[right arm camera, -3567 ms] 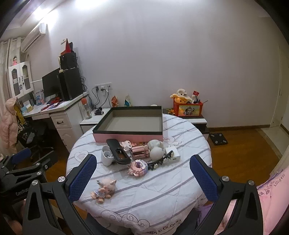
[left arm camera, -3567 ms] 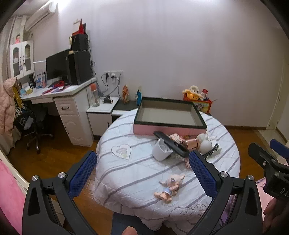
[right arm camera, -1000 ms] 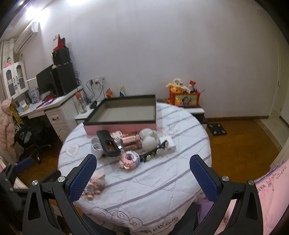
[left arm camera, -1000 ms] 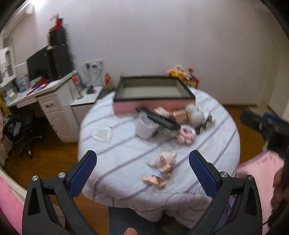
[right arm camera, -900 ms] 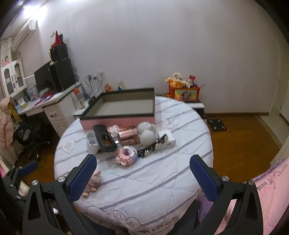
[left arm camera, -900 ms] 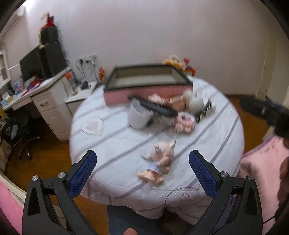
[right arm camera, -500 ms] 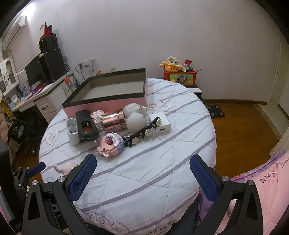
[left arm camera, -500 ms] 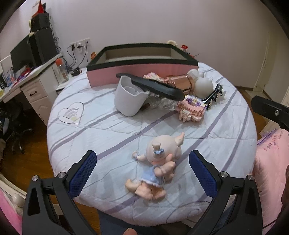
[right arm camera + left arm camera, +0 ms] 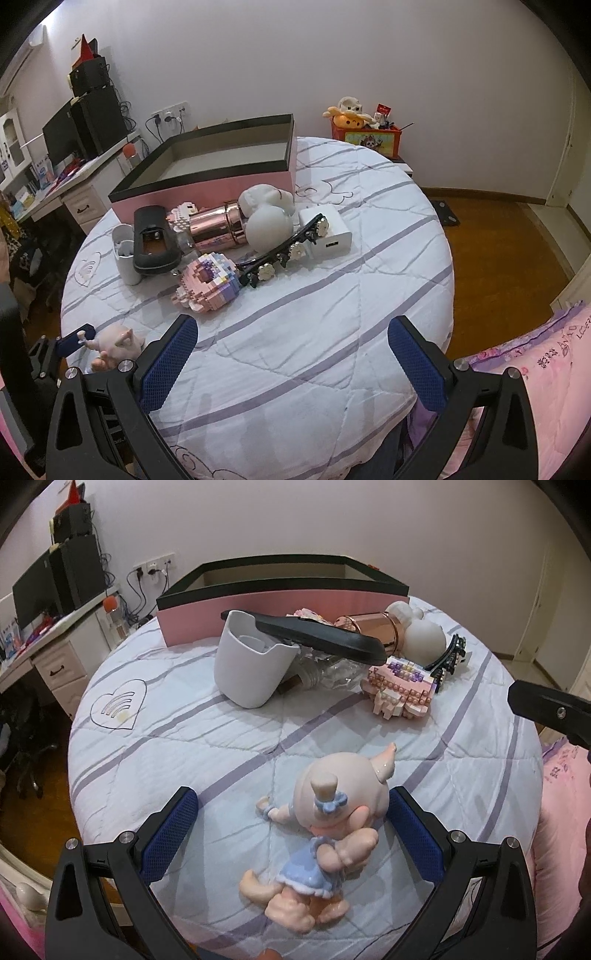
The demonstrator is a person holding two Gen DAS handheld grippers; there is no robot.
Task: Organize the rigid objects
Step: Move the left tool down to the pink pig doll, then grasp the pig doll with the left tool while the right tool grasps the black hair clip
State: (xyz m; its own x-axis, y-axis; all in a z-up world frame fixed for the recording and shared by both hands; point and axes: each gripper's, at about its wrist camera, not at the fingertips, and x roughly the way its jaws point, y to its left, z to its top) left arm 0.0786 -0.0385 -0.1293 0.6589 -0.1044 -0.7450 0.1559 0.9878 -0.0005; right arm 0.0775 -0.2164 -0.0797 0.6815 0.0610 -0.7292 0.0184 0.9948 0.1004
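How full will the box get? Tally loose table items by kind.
Figurines: 2, pink pig doll in blue dress, white rounded figure
Brick models: 2, pink-purple, pink-white
Containers: 2, white plastic cup, rose-gold metal cylinder
Black remote-like device: 1
Black flowered hair clip: 1
White charger block: 1
Total: 9

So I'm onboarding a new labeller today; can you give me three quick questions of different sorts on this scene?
1. True or false: the left claw is shut on the pig doll.
2. What rests across the white cup: A) black case B) hair clip C) charger?
3. Fill in: the pink box is ___ inside.

Key: 1 false, its pads sit either side, open. 2 A. 3 empty.
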